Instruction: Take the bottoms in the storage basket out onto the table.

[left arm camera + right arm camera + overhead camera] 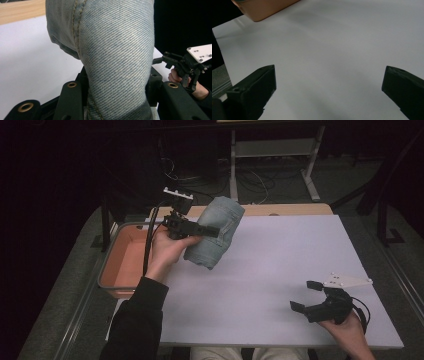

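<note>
Denim bundle (216,231) pinched in left gripper (210,231); right gripper (306,296) wide apart.

Jeans (115,57) are rough twill denim (faded); table (270,270) is matt, smooth.

A recording bench in what looks like a lab or workshop: a white work board (270,270) lies on a wooden table (300,209) in a dim room, with an orange plastic tray (125,257) at its left edge. Behind it, loose cables (250,180) trail across a grey floor around the white metal frame (272,150) of another stand. A seated person works with hand-held, camera-fitted tools.
</note>
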{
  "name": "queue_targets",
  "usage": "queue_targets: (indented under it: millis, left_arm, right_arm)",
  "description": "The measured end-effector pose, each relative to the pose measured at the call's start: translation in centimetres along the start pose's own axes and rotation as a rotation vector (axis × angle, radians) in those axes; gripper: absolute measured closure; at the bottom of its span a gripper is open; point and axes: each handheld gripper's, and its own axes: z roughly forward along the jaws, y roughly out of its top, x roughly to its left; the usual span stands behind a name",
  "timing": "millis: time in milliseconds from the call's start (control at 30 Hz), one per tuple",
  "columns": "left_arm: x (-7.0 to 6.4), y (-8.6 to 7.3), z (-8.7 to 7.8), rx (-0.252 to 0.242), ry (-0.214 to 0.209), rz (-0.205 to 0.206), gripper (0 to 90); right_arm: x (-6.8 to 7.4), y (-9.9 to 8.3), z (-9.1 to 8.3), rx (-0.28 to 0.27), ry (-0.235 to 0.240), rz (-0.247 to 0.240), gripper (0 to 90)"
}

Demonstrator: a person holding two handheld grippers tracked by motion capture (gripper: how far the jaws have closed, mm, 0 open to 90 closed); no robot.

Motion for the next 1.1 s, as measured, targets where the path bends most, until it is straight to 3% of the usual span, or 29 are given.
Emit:
queue_targets:
  millis: [533, 1100]
  left_arm:
    - [0.3, -0.8, 3.0, 0.023, -0.041, -0.020, 54.8]
    - [0.3, -2.2, 7.2, 0.089, -0.070, -0.014, 54.6]
  right_arm:
    - [0.0, 0.0, 0.1, 0.003, 0.003, -0.002, 0.0]
    - [0.0, 0.0, 0.1, 0.006, 0.006, -0.008, 0.0]
